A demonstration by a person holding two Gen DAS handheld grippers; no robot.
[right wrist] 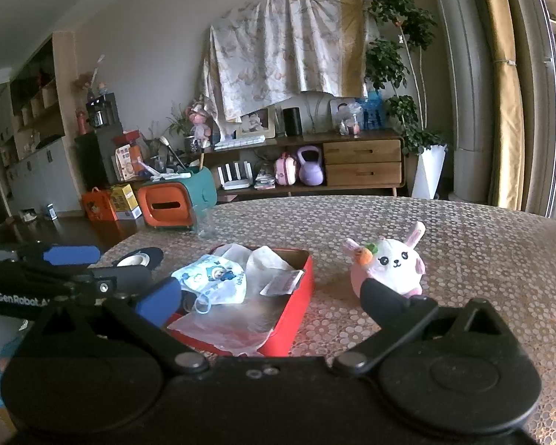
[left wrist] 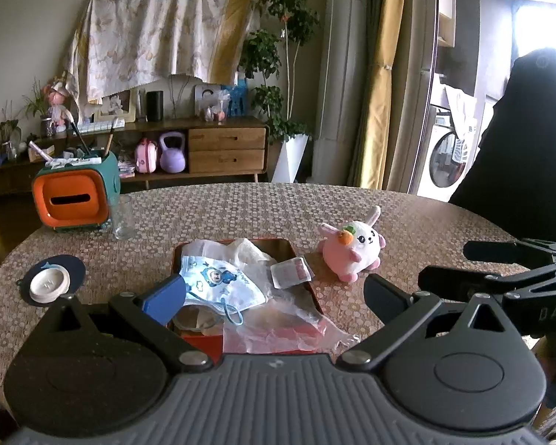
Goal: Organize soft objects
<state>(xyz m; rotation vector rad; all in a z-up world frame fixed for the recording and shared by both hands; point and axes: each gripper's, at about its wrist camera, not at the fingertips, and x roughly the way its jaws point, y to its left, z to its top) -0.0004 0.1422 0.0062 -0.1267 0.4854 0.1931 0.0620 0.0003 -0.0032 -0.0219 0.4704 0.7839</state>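
A red tray (left wrist: 317, 298) (right wrist: 298, 296) lies on the table, holding a blue-printed child's face mask (left wrist: 218, 282) (right wrist: 213, 278), crumpled clear plastic (left wrist: 274, 326) (right wrist: 237, 330) and a small white packet (left wrist: 291, 273) (right wrist: 282, 282). A pink-and-white plush bunny (left wrist: 352, 248) (right wrist: 387, 265) with a carrot sits upright on the table right of the tray. My left gripper (left wrist: 274, 298) hovers open over the tray's near end. My right gripper (right wrist: 268, 296) is open too, its right finger just in front of the bunny. Nothing is held by either one.
An orange-and-teal tissue box (left wrist: 74, 200) (right wrist: 176, 200) and an empty glass (left wrist: 122, 218) stand at the table's back left. A dark coaster with a white lid (left wrist: 52, 283) lies left of the tray. A dark chair back (left wrist: 522, 148) rises at the right.
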